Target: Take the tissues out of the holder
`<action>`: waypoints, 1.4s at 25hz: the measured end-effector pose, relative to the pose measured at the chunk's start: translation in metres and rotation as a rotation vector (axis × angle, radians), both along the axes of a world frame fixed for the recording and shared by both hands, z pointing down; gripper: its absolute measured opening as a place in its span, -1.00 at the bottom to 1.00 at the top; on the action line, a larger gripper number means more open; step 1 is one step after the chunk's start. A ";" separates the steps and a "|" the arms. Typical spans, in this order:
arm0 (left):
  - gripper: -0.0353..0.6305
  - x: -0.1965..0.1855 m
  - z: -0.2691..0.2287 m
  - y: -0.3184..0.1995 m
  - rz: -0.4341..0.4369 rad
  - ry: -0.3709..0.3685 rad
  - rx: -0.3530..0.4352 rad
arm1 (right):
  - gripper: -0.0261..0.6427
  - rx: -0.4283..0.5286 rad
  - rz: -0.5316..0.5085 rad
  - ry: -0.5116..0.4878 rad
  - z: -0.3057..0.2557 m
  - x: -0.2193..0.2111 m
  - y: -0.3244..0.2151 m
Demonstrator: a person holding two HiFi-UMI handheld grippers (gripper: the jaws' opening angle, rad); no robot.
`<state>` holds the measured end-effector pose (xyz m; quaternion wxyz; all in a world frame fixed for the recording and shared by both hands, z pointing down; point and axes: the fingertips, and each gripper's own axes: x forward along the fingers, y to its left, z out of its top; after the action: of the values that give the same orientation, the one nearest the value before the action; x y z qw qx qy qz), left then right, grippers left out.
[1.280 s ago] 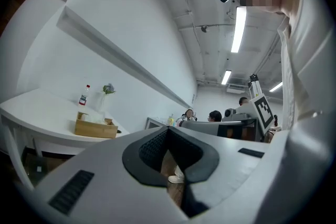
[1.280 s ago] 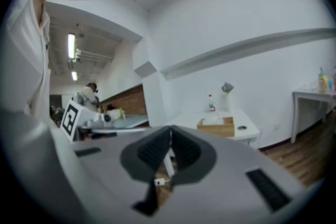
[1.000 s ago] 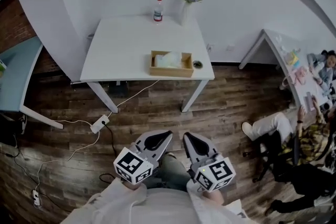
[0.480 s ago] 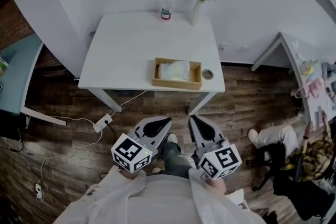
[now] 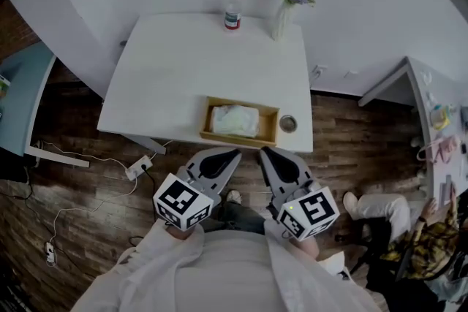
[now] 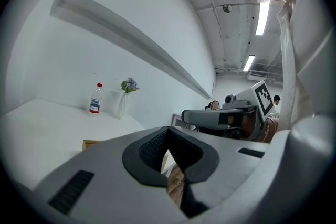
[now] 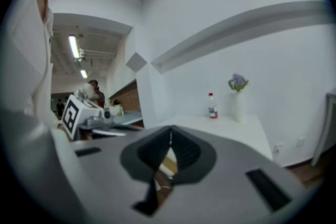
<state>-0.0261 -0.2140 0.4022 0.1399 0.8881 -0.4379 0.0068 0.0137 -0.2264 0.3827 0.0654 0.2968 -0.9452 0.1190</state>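
Observation:
A wooden holder (image 5: 268, 126) sits near the front edge of the white table (image 5: 168, 77), with a white pack of tissues (image 5: 234, 119) lying inside it. Both grippers hover just short of that edge, side by side and pointing at the holder. My left gripper (image 5: 235, 154) is shut and empty, below the holder's left half. My right gripper (image 5: 264, 151) is also shut and empty, below its right half. In the left gripper view my closed left gripper (image 6: 168, 132) hides all but a corner of the holder (image 6: 90, 143). My right gripper (image 7: 170, 132) shows its jaws meeting, with nothing between them.
A clear bottle with a red cap (image 5: 232, 9) and a white vase of purple flowers (image 5: 285, 7) stand at the table's back edge. A small round dark object (image 5: 288, 123) lies right of the holder. A power strip and cable (image 5: 137, 167) lie on the floor, and a person (image 5: 409, 245) sits at the right.
The table and holder have come nearer and lower in the head view, so both grippers now sit close to the table's front edge. Both stay shut.

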 end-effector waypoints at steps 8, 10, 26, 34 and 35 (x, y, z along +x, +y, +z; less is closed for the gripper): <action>-0.85 -0.003 0.008 -0.028 -0.017 0.003 -0.011 | -0.89 -0.012 -0.021 0.036 0.014 0.002 -0.025; -0.85 -0.005 0.010 -0.030 -0.009 0.012 -0.018 | -0.89 -0.021 -0.021 0.021 0.015 0.001 -0.026; -0.85 -0.030 0.024 -0.043 0.040 0.036 -0.130 | -0.89 -0.137 0.033 -0.009 0.032 -0.010 -0.030; -0.85 -0.034 0.031 -0.053 0.050 0.003 -0.139 | -0.89 -0.115 0.023 0.064 0.039 -0.021 -0.036; -0.85 -0.035 0.033 -0.053 0.050 0.004 -0.143 | -0.89 -0.118 0.021 0.063 0.040 -0.022 -0.036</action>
<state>-0.0612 -0.2674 0.4349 0.2038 0.8865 -0.4136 0.0398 -0.0084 -0.2623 0.4230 0.1114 0.3059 -0.9309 0.1658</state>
